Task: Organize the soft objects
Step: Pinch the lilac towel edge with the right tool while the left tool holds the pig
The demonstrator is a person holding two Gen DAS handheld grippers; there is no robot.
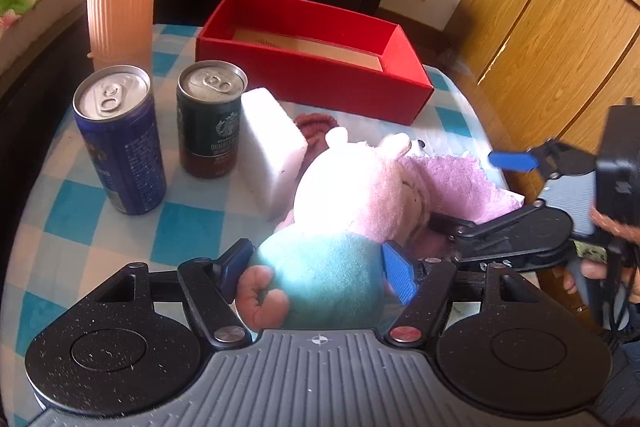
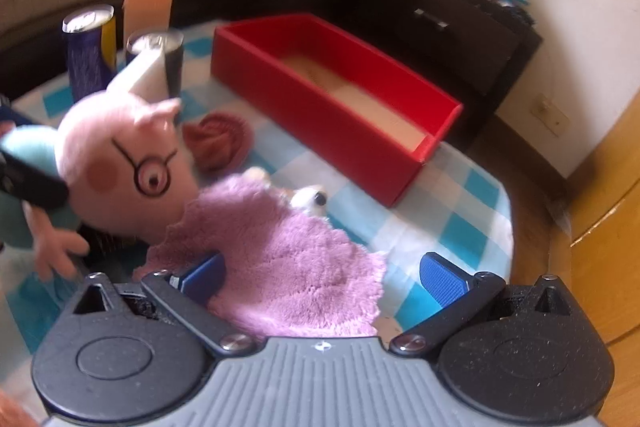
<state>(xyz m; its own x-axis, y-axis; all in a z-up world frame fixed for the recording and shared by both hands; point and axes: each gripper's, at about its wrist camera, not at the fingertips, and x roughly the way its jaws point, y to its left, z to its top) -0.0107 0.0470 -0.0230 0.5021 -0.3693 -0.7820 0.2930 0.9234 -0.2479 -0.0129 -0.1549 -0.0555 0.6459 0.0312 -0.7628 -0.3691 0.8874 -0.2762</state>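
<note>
- Left gripper: grey ribbed housing with a small white cross mark at its front edge, flanked by two round black speckled discs.
- Black linkage arms, one pivot screw silver, the other red.
- Fingers carry blue textured pads.
- Right gripper: same grey ribbed body, black discs, triangular cut-outs in the arms, two silver screws, blue pads.
- Seen from the left wrist, it bears a black box-shaped camera on top.

hidden: small toy mostly under purple cloth | blurred: cans
</note>
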